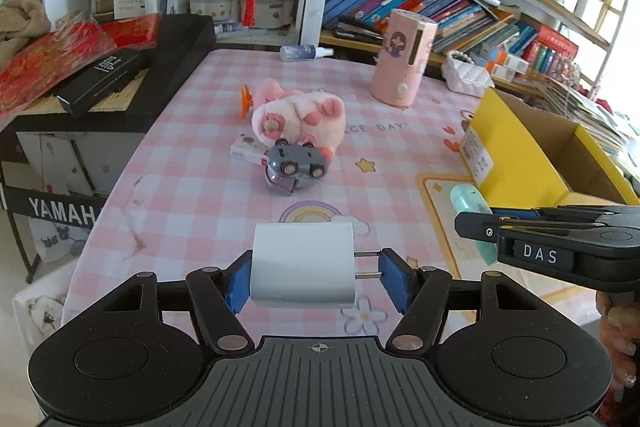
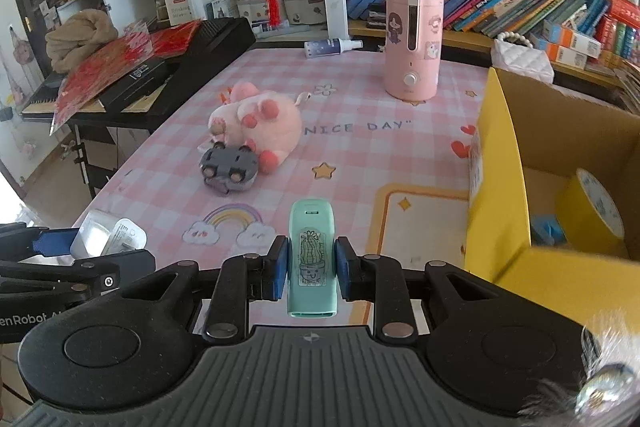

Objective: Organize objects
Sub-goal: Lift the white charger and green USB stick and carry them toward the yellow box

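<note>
While the left tool (image 1: 316, 277) pinches it, white charger (image 1: 303, 263) shows two prongs.

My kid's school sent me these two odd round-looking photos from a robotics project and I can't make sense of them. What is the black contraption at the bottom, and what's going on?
There is no robot: a person holds a two-finger gripper in each hand, and a wide-angle camera on each looks forward along its fingers. That makes two pictures.

In the left one, the left gripper clamps a white plug-in charger block. In the right one, the right gripper clamps a slim mint-green case with a cactus sticker.

On the pink checked tablecloth lie a pink plush toy, a grey toy car on its side and a pink cylindrical appliance. To the right stands an open yellow cardboard box holding a roll of yellow tape.
</note>
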`<action>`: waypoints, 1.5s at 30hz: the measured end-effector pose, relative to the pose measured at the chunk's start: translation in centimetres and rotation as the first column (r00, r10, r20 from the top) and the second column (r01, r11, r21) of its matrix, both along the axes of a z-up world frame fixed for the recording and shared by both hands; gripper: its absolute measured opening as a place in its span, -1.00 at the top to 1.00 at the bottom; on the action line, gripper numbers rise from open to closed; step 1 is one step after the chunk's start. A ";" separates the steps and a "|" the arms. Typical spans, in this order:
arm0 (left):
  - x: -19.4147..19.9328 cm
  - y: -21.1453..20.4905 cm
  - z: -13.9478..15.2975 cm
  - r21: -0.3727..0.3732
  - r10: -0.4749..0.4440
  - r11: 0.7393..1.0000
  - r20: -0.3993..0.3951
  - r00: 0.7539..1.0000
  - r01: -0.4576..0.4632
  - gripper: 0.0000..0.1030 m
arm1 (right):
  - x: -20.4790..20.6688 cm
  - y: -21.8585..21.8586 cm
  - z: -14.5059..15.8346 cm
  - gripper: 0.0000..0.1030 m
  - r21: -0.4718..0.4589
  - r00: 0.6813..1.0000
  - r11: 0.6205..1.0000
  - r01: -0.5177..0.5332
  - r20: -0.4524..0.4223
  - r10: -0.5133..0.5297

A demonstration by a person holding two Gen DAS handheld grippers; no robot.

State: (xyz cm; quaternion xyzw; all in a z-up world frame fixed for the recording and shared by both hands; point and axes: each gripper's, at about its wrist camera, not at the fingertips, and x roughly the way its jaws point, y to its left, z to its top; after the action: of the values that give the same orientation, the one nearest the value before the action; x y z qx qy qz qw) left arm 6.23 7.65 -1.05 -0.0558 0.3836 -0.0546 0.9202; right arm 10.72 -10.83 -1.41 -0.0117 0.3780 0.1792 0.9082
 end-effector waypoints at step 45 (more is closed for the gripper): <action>-7.5 -12.4 -0.4 0.030 -0.498 0.867 0.001 0.867 0.497 -0.26 | -17.3 -12.3 -1.4 0.55 0.036 0.856 0.856 0.516 -0.057 -0.514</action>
State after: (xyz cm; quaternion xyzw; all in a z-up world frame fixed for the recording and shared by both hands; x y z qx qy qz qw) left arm -1.27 -4.74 -1.45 0.0583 0.3818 -0.2844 0.8774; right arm -6.54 -23.09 -2.84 0.1165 0.3833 -0.0606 0.9142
